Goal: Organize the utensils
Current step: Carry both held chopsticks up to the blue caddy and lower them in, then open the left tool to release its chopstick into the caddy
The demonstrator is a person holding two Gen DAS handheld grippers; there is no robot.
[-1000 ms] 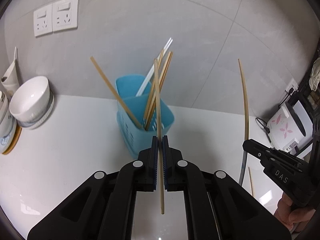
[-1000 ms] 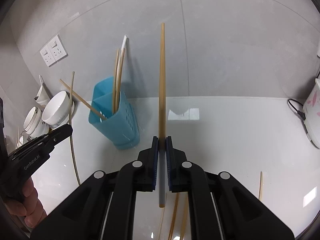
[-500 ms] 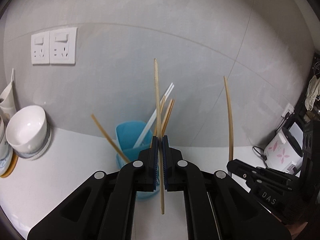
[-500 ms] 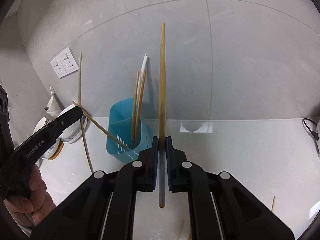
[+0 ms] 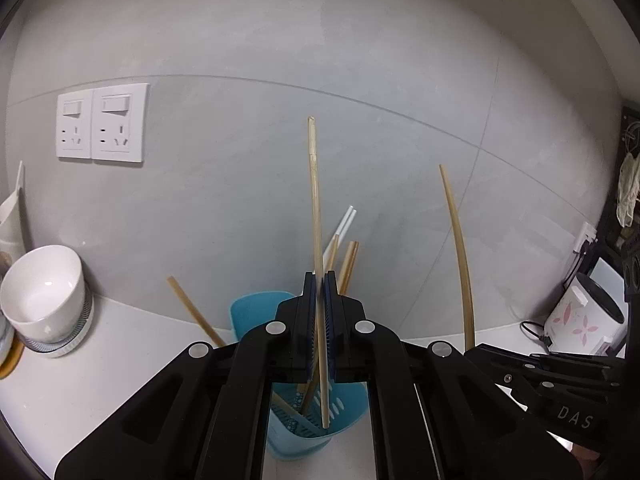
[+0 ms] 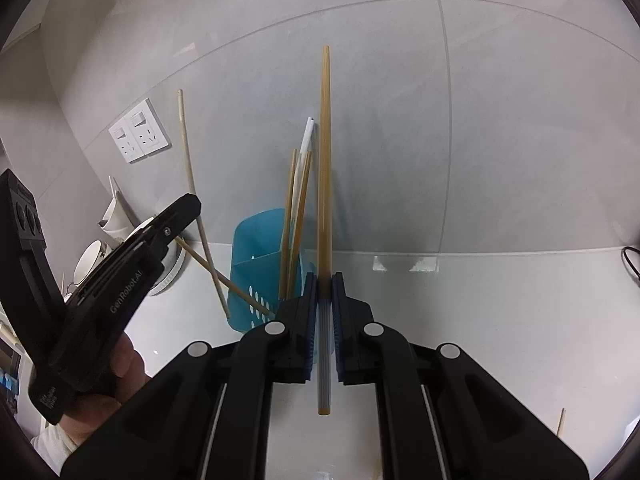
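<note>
Matt pale wood, slightly rough, on the chopstick pinched in the left claw; smoother, amber-toned wood with a ribbed grey end on the chopstick in the right claw. Perforated blue plastic for the holder, glossy white glaze on the bowl at nine o'clock. Polished white desk, matt grey wall tiles, black plastic claw bodies.

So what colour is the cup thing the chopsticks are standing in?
Light blue, seen best in the right wrist view: the holder.
</note>
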